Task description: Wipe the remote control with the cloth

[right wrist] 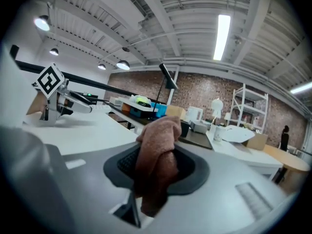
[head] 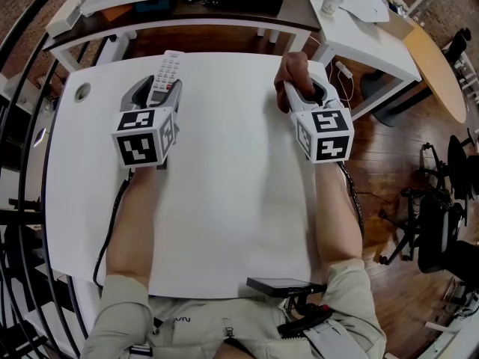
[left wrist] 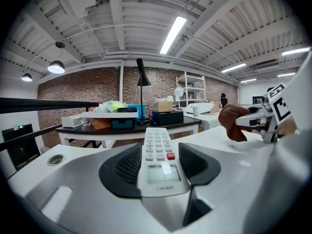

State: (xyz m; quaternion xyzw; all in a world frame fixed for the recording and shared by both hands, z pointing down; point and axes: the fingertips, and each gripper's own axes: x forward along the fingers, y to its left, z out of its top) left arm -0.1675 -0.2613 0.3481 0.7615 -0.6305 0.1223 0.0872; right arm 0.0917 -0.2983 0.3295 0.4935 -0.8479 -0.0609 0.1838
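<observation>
Two loads: left claw (left wrist: 161, 165) clamps remote control (head: 168, 67), right claw (right wrist: 157, 168) clamps cloth (head: 293, 72).

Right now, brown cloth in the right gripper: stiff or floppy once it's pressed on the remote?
Probably floppy: the cloth hangs bunched and folded between the jaws of the right gripper. Likely light: a small pinch holds it up. Its soft-looking surface should drag, not slip, on the remote control.
</observation>
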